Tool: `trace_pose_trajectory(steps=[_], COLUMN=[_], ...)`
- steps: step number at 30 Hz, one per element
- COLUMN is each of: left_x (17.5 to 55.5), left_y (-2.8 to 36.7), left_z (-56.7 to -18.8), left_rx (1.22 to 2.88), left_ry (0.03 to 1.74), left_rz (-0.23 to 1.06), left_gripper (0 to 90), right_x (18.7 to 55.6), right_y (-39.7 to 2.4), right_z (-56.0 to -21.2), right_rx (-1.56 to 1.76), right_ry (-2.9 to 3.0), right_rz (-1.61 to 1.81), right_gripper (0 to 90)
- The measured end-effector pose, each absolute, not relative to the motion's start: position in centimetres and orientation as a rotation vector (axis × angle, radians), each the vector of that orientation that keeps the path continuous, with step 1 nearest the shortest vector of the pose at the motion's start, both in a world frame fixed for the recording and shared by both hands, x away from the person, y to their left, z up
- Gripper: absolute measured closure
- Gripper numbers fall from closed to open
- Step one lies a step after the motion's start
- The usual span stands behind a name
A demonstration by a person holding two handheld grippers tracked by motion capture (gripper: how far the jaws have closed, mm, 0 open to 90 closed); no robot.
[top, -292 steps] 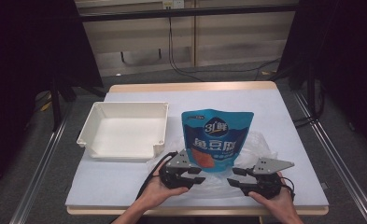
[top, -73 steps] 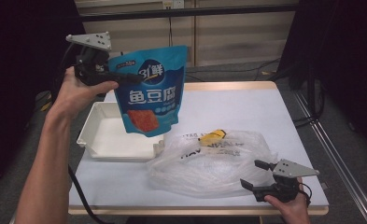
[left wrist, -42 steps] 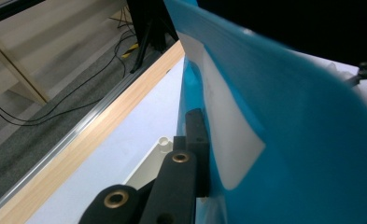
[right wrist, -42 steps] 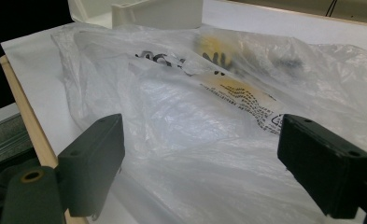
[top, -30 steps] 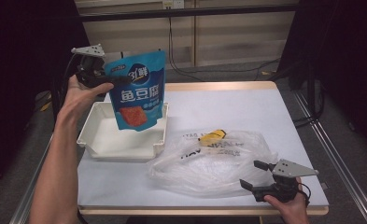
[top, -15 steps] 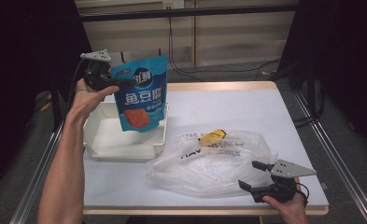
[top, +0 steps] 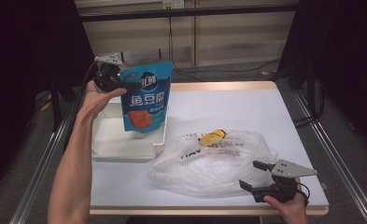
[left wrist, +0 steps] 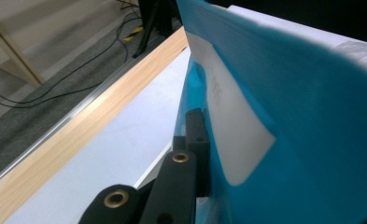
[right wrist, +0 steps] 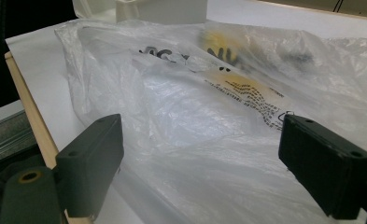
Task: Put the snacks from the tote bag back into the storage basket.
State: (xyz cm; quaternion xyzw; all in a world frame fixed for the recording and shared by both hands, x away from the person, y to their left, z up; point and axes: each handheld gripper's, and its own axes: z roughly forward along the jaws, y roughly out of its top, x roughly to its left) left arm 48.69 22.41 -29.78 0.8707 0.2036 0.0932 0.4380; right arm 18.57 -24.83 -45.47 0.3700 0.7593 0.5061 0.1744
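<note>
- Hanging above the white tray [top: 111, 140]: blue snack pouch [top: 144, 100], clamped at its top corner by the left claw [top: 125, 85].
- Right claw [top: 256, 175]: jaws spread wide, nothing held, placed at the near counter [top: 246, 105] edge beside the clear plastic bag [top: 214, 161].

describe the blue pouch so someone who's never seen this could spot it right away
Look above the white tray at the table's left side. There the left gripper pinches the top edge of a blue pouch hanging upright. It is the one opaque blue pack with white lettering and an orange picture; the clear plastic bag lies flat.
</note>
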Motion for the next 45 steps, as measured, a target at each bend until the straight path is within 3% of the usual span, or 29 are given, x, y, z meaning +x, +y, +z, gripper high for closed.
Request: trace_pose_trajectory(steps=[9, 15, 25, 36, 45], left_x=[49.4, 50.0, 50.2, 49.9, 49.5], left_y=[22.2, 21.6, 21.1, 23.7, 24.3], left_z=[-30.4, -30.2, -30.0, -30.6, -31.1], left_rx=[2.173, 2.296, 2.261, 2.295, 2.179], left_ry=[0.558, 0.602, 0.592, 0.691, 0.766], left_rz=[0.291, 0.42, 0.441, 0.416, 0.364], left_gripper=[90.0, 90.0, 87.8, 69.4, 46.5], right_x=[18.6, 18.6, 18.7, 18.7, 18.8], right_y=[-24.6, -24.5, -24.4, -24.1, -24.2], right_z=[-45.5, -45.6, -45.7, -45.6, -45.7], right_rx=[1.037, 1.032, 1.029, 1.017, 1.025], right_ry=[2.162, 2.173, 2.179, 2.2, 2.196], right_rz=[1.429, 1.43, 1.423, 1.423, 1.42], right_gripper=[14.2, 15.0, 14.9, 15.9, 15.9])
